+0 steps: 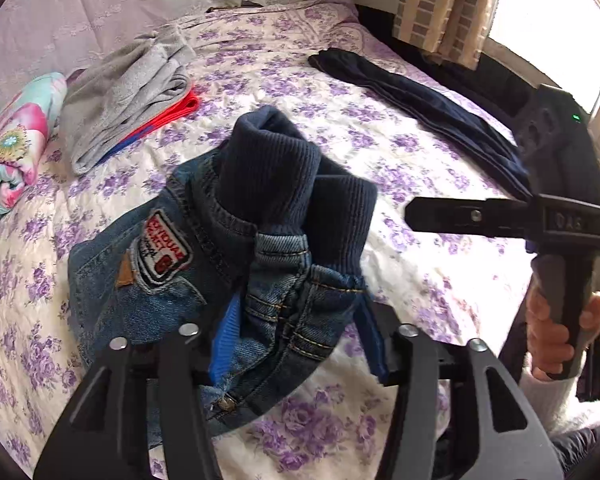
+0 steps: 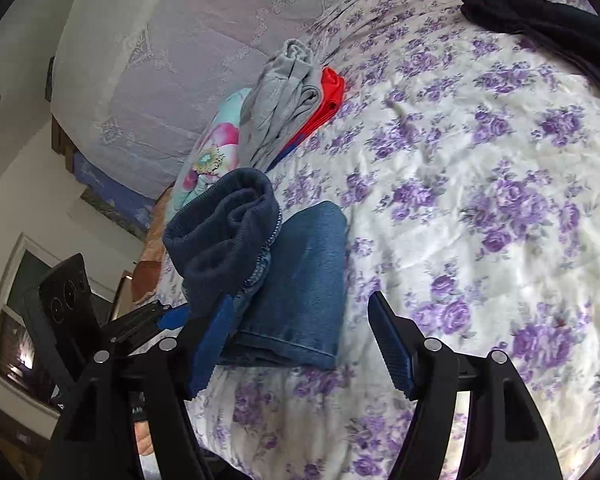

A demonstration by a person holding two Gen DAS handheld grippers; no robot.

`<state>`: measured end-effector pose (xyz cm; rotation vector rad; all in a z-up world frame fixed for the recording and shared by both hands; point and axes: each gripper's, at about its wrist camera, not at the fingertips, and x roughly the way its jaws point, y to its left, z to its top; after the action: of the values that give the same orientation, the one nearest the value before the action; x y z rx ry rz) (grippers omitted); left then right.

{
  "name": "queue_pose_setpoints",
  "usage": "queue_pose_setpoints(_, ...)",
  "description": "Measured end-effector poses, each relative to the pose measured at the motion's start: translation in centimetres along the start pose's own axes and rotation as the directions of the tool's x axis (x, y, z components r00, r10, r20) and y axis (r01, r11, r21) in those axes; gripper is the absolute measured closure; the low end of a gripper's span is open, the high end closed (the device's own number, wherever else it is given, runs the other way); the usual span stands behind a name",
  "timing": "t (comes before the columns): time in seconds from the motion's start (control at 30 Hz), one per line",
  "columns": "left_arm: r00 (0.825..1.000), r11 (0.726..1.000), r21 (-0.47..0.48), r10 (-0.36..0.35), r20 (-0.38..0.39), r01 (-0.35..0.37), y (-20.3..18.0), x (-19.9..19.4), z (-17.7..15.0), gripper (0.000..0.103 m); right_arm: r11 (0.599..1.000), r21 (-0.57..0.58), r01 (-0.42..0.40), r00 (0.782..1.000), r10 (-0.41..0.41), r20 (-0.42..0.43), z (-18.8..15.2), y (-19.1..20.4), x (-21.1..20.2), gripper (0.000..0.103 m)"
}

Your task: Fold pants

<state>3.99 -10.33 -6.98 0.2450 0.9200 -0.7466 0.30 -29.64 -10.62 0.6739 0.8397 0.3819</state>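
Small denim pants (image 1: 204, 264) with a dark ribbed waistband lay folded on the flowered bedspread (image 1: 380, 148), at centre frame in the left view and left of centre in the right view. The left gripper (image 1: 300, 332) stood released, its blue pads astride the denim. The right gripper (image 2: 300, 344) was likewise released, one pad against the pants' edge. Grey clothes (image 1: 124, 92) lay at upper left, dark trousers (image 1: 420, 108) at upper right.
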Motion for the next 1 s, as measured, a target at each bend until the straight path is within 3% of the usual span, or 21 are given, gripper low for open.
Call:
queue_pose_setpoints(0.03, 0.999, 0.999, 0.009, -0.042, 0.014, 0.042, -0.4, -0.3, 0.2, 0.026, 1.0, -0.007, -0.005, 1.0, 0.005, 0.004, 0.1, 0.6, 0.3, 0.026)
queue_pose_setpoints(0.07, 0.998, 0.998, 0.023, -0.06, 0.028, 0.06, -0.7, -0.5, 0.2, 0.02, 1.0, -0.017, 0.003, 1.0, -0.003, 0.008, 0.2, 1.2, 0.4, 0.022)
queue_pose_setpoints(0.2, 0.997, 0.996, 0.044, -0.074, 0.03, 0.072, -1.4, -0.6, -0.1, 0.021, 0.997, -0.055, 0.053, 0.999, -0.053, 0.007, 0.4, 3.4, 1.0, 0.02)
queue_pose_setpoints(0.37, 0.99, 0.996, -0.058, -0.061, 0.13, 0.069, 2.4, -4.8, -1.4, 0.021, 0.979, -0.18, 0.097, 0.993, -0.081, 0.09, 0.7, 7.5, 0.0, 0.021)
queue_pose_setpoints(0.43, 0.987, 0.991, -0.128, -0.004, 0.162, 0.025, 4.9, -6.6, -2.2, 0.021, 0.963, -0.237, 0.126, 0.986, -0.095, 0.135, 1.0, 9.4, 0.1, 0.03)
queue_pose_setpoints(0.47, 0.985, 0.986, -0.17, 0.026, 0.172, 0.004, 6.3, -7.5, -2.9, 0.021, 0.956, -0.259, 0.139, 0.985, -0.105, 0.14, 1.2, 10.1, 0.5, 0.046)
queue_pose_setpoints(0.5, 0.983, 0.977, -0.214, 0.052, 0.176, -0.013, 7.7, -8.1, -3.4, 0.021, 0.952, -0.277, 0.13, 0.988, -0.1, 0.12, 1.3, 10.5, 1.3, 0.059)
queue_pose_setpoints(0.57, 0.98, 0.954, -0.297, 0.104, 0.172, -0.049, 10.4, -9.2, -4.5, 0.021, 0.945, -0.299, 0.132, 0.991, -0.123, 0.051, 1.1, 10.4, 3.7, 0.075)
queue_pose_setpoints(0.63, 0.974, 0.923, -0.378, 0.149, 0.17, -0.075, 12.9, -10.0, -5.8, 0.021, 0.927, -0.289, 0.238, 0.969, -0.247, 0.007, 0.6, 8.3, 6.8, 0.082)
queue_pose_setpoints(0.7, 0.973, 0.9, -0.432, 0.153, 0.171, -0.065, 14.6, -10.4, -7.1, 0.021, 0.935, -0.227, 0.271, 0.958, -0.284, -0.025, 0.1, 4.9, 8.7, 0.089)
queue_pose_setpoints(0.77, 0.978, 0.879, -0.476, 0.123, 0.166, -0.03, 15.7, -10.2, -8.0, 0.021, 0.953, -0.203, 0.226, 0.972, -0.235, -0.021, -0.2, 4.0, 8.2, 0.089)
queue_pose_setpoints(0.8, 0.982, 0.874, -0.486, 0.093, 0.165, -0.001, 15.9, -9.7, -8.2, 0.021, 0.945, -0.225, 0.236, 0.968, -0.248, -0.027, -0.3, 4.4, 8.1, 0.089)
queue_pose_setpoints(0.9, 0.981, 0.883, -0.459, -0.014, 0.191, 0.102, 14.4, -8.1, -7.2, 0.021, 0.895, -0.316, 0.316, 0.941, -0.338, -0.016, -0.7, 6.2, 8.7, 0.087)
queue_pose_setpoints(1.0, 0.968, 0.901, -0.391, -0.105, 0.228, 0.19, 11.6, -6.1, -6.2, 0.021, 0.841, -0.396, 0.368, 0.914, -0.406, -0.013, -1.0, 7.7, 9.2, 0.081)
